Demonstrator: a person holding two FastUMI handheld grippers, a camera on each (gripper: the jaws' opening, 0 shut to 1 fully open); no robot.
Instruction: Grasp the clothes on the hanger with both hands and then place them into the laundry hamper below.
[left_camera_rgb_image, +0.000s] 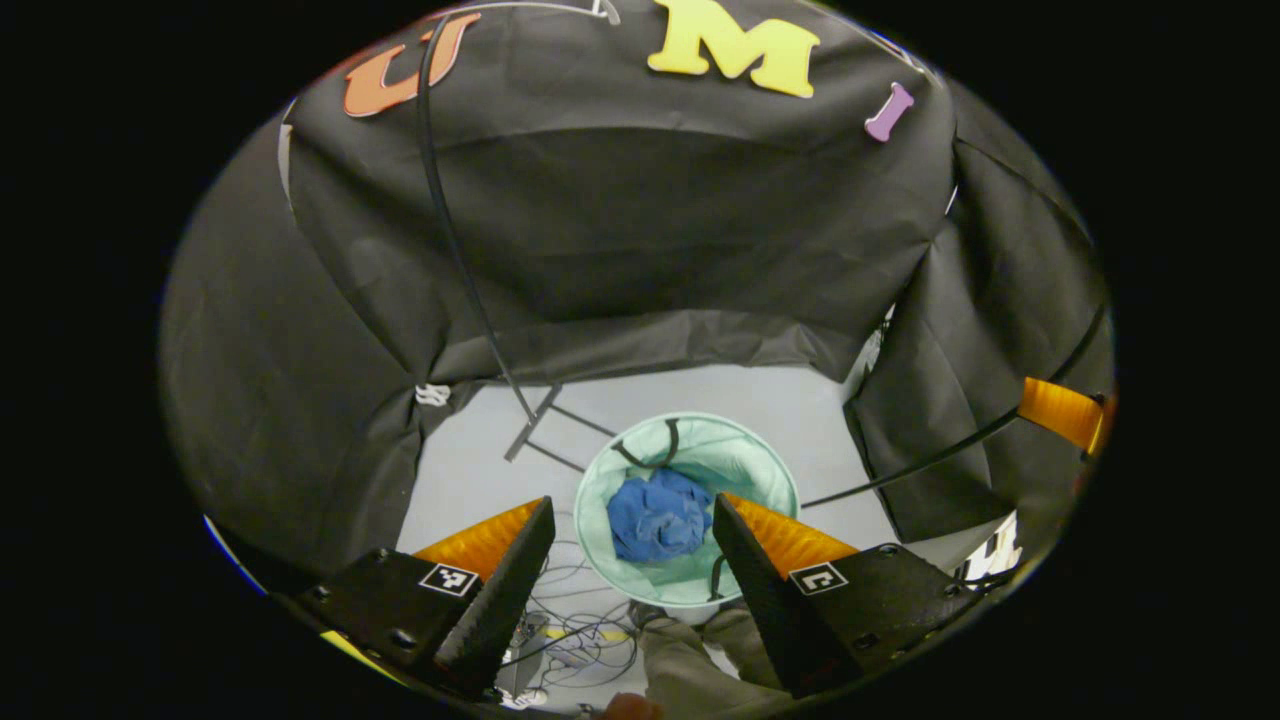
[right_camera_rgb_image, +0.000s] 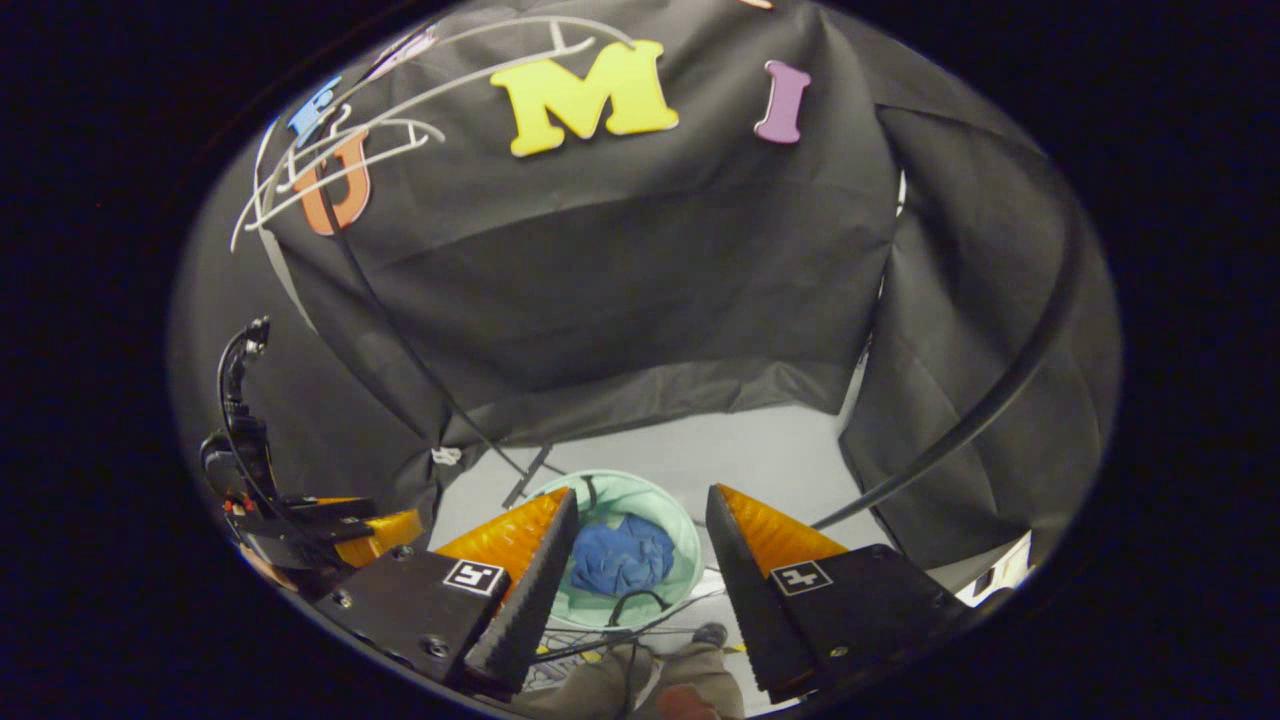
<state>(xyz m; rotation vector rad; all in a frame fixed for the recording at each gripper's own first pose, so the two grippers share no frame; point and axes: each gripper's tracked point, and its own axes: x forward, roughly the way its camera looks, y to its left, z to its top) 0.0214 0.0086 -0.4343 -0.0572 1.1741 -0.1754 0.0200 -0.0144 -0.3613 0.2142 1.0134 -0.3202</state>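
A crumpled blue garment lies inside the round mint-green laundry hamper on the grey floor. My left gripper hangs open high above it, nothing between its fingers. In the right gripper view the same garment rests in the hamper, and my right gripper is open above it, also empty. White hangers hang bare at the upper left. The left gripper appears at the far left of the right gripper view, and the right gripper at the right edge of the left gripper view.
A black rack pole runs down to its base just behind the hamper. Loose cables lie on the floor in front. A person's legs stand beside the hamper. Black cloth walls close in on three sides.
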